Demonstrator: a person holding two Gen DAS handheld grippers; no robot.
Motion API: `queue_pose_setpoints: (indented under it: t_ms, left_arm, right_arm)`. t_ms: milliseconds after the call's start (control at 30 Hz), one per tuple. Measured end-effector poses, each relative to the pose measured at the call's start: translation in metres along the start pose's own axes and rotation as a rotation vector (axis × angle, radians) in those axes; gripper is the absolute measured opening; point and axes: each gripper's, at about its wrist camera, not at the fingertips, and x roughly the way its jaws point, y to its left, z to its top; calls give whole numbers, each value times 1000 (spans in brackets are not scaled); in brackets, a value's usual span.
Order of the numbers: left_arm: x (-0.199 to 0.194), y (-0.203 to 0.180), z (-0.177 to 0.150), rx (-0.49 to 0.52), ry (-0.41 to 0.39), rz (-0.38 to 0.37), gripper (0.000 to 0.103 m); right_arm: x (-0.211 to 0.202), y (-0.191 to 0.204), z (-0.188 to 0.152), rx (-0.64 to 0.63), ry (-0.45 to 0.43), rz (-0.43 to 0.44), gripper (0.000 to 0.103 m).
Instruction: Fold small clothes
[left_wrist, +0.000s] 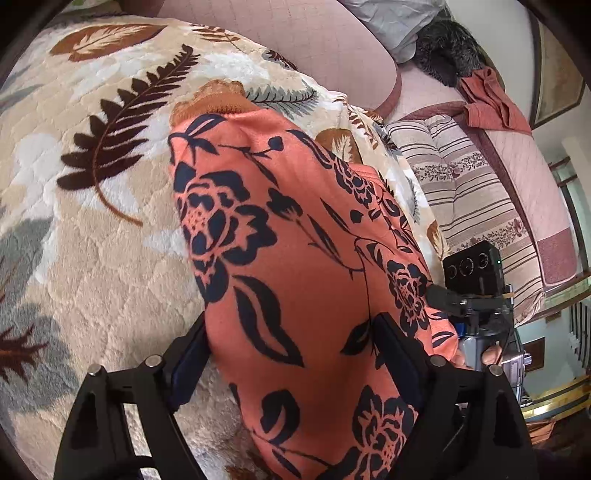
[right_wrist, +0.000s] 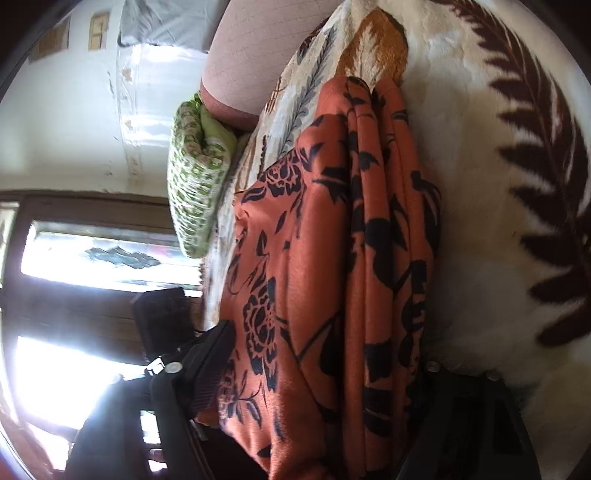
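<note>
Orange floral garment (left_wrist: 295, 240) lay folded on the leaf-patterned blanket (left_wrist: 92, 240) of the bed in the left wrist view, with the left hand-held gripper (left_wrist: 291, 354) spread wide around its near end. In the right wrist view, the garment (right_wrist: 332, 258) filled the right hand-held gripper (right_wrist: 325, 373); whether its fingers pressed the cloth could not be told.
</note>
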Motion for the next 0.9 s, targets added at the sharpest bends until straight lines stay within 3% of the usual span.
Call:
queue_pose_setpoints:
  t_ms: [100,200,267,333,433,467,533,633,900]
  left_arm:
    - [-2,1,-2,-2,-13,8,75]
    - [2,0,-1,-10,-25,11,75]
    - [6,-6,-2,19,-28,40,78]
    - [10,-12,-4,47,-32,46,88]
    - [13,-17,-6,66,-44,75,88]
    - [11,-15,-6,51,-54,70,86]
    - [7,-10,-7,23,-76,71,69]
    - [1,-8,-6,15,-95,71,54]
    - [-16,-15,-9,40,-141,88,49]
  right_arm:
    - [2,-3,1,-13,10,-33,58]
    - [2,-6,1,-11,8,-40,53]
    - [4,-4,1,-23,6,-52,53]
    - [7,-4,1,-20,1,-55,53]
    - [12,0,4,-17,-12,-70,53]
    - [12,3,3,-24,-17,-79,53]
    - [13,7,3,-39,-22,-96,52]
    - [14,14,3,-57,-32,-105,48]
    - [10,38,-6,-120,-79,-113,44]
